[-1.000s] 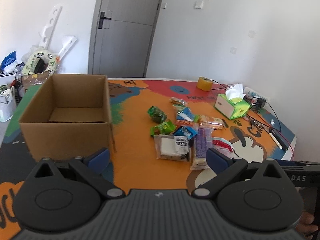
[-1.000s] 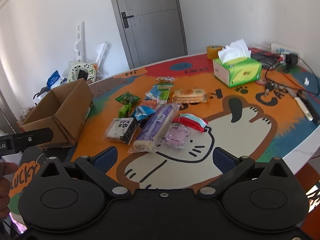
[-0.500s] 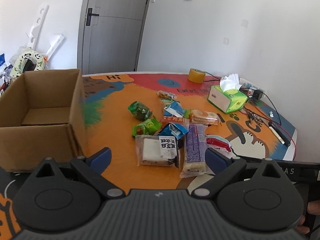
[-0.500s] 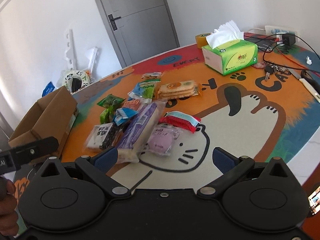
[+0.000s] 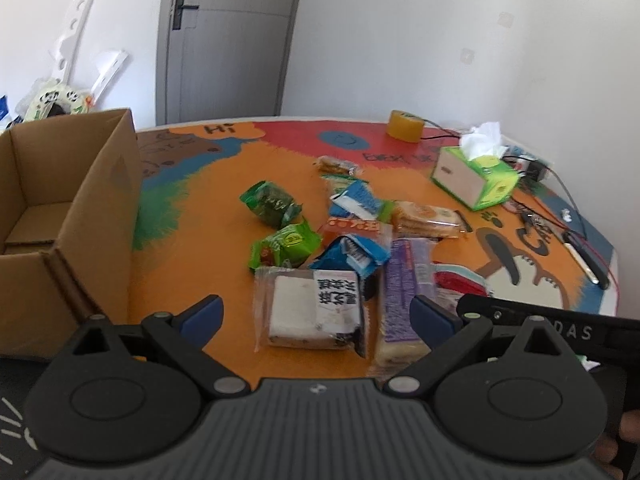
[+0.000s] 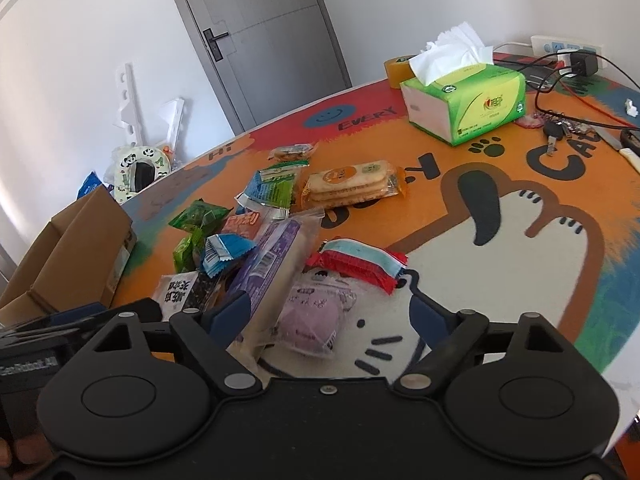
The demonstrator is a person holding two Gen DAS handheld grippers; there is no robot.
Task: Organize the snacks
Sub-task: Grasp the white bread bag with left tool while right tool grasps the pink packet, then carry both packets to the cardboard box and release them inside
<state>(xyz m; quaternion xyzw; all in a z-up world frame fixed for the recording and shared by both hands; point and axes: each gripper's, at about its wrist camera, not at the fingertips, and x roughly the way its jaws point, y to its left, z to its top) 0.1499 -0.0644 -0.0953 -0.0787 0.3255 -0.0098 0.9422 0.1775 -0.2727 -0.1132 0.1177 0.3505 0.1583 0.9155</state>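
Right claw unclenched, closing over purple bun pkt, left claw wide, box beside.

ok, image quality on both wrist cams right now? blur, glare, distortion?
Left wrist: slight motion blur, text on the white snack pack soft; fisheye bends the door, corners dark. Right wrist: sharper, tissue box print readable; the tissue looks blown out; table edge curves strongly. Daylight, soft shadows in both.
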